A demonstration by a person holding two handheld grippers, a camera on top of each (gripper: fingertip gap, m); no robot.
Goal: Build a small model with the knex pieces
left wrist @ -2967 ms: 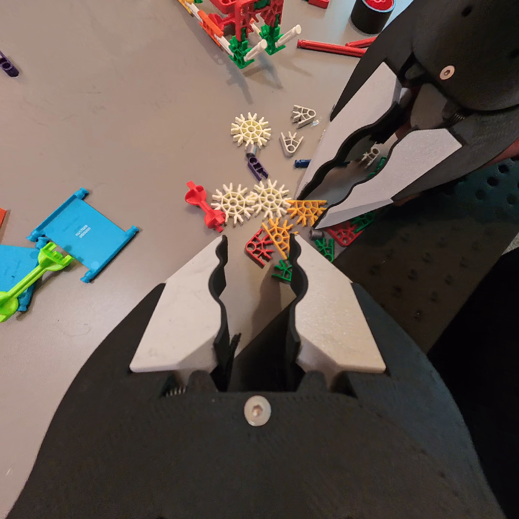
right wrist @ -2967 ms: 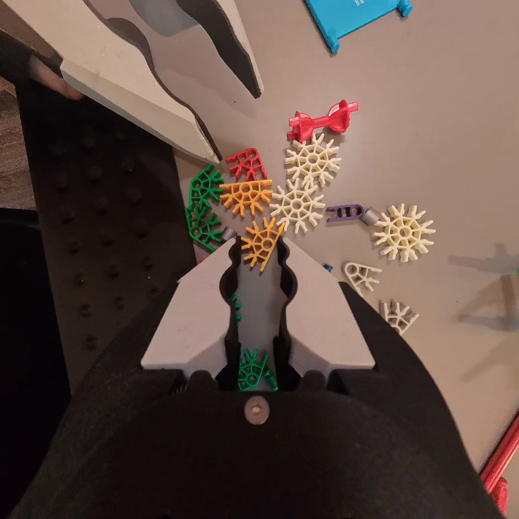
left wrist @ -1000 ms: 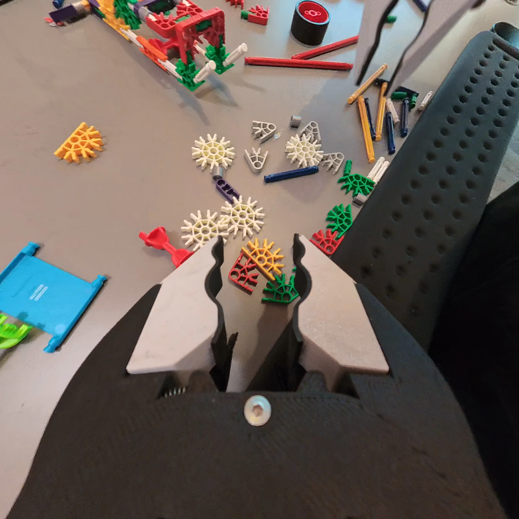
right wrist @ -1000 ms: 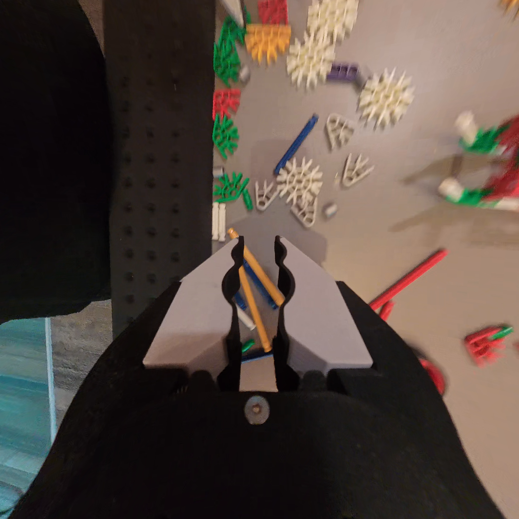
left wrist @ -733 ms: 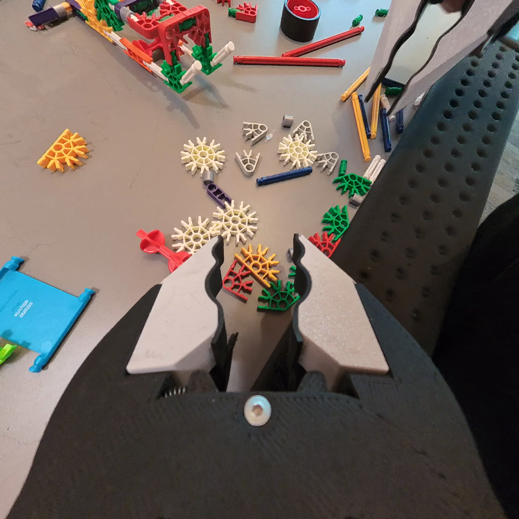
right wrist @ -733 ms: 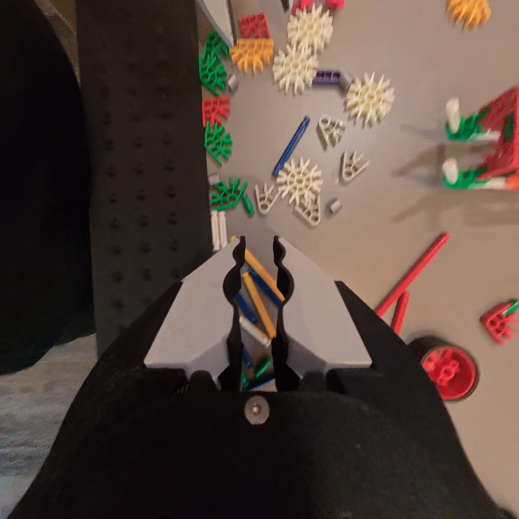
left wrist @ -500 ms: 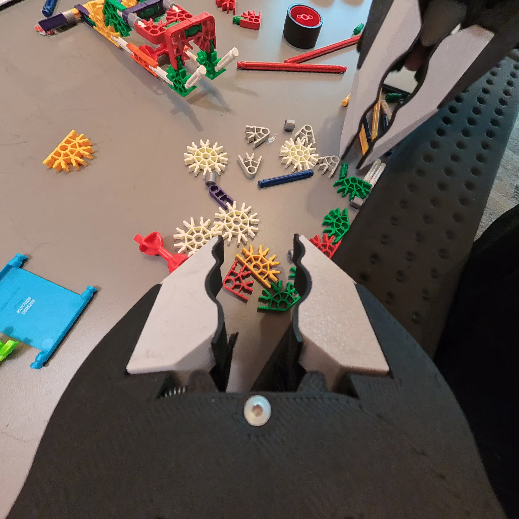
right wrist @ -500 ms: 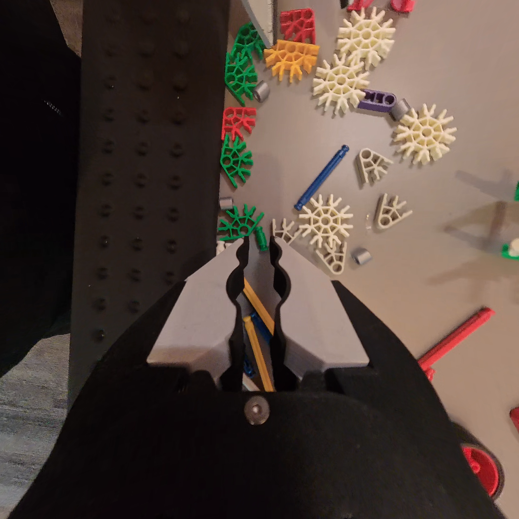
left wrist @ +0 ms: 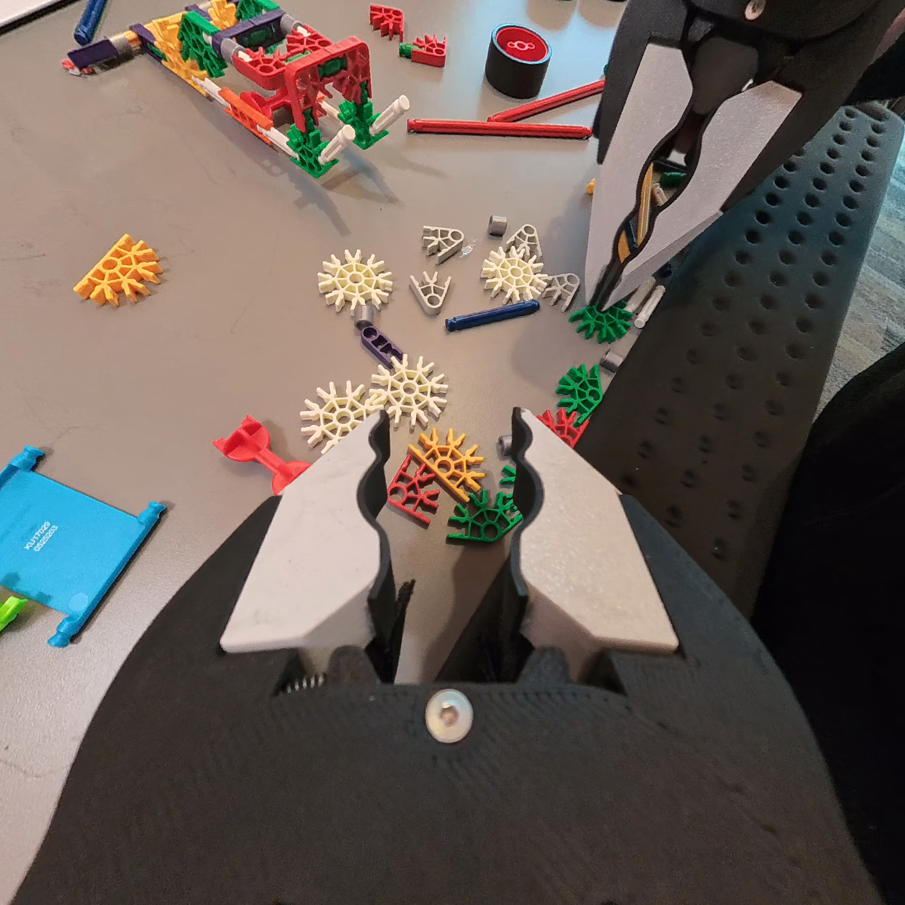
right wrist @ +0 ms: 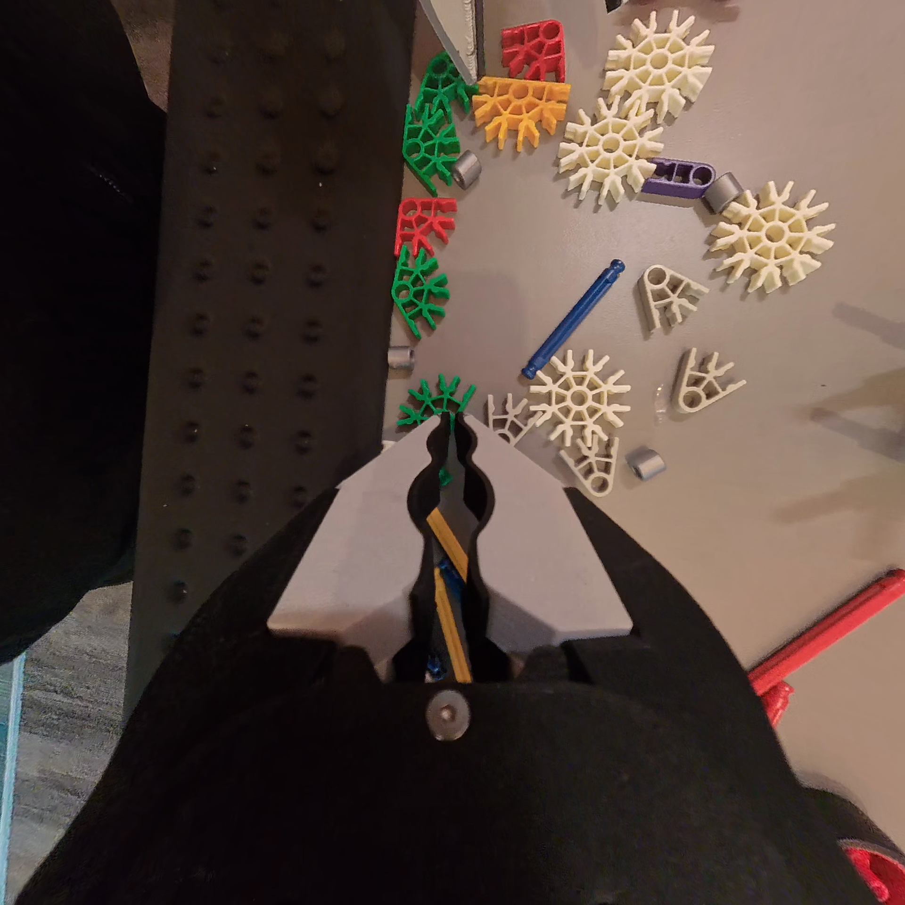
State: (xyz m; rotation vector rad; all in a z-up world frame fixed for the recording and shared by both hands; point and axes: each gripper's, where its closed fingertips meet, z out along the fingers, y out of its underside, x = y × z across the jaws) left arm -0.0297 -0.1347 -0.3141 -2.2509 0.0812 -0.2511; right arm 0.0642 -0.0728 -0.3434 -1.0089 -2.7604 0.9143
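Right claw [right wrist: 449, 415] first: fingers pinched almost together, tips pressed down on a green fan-shaped plastic connector [right wrist: 436, 399] at the edge of the grey worktop [right wrist: 734, 514]. Whether they actually clamp a spoke of it, I cannot tell; the tips cover that spot. In the left wrist view the same claw [left wrist: 603, 299] comes down steeply from above, nose planted on the green connector [left wrist: 601, 321]. Behind its tips, through the gap, slivers of a yellow plastic rod [right wrist: 448, 538] and a dark blue one show, mostly hidden by the grey fingers. Just right of the tips lies a cream snowflake-shaped connector [right wrist: 579, 397], with a loose blue plastic rod [right wrist: 572, 321] angled beyond it. To the left runs a black perforated chair arm [right wrist: 274, 294].

Over to the left claw [left wrist: 449, 421]: spread wide, holding nothing, low over the worktop and pointing forward. Between its fingers sit an orange half-round connector [left wrist: 448, 463], a red quarter connector [left wrist: 411, 492] and a green connector [left wrist: 482, 519] partly tucked under the right-hand finger. Further out: two cream snowflakes touching [left wrist: 374, 404], a red spool-shaped piece [left wrist: 259, 453], a blue flat panel [left wrist: 63, 543] cut off by the frame, and far back a multicoloured built assembly [left wrist: 284, 83] beside a black wheel with red hub [left wrist: 518, 61].
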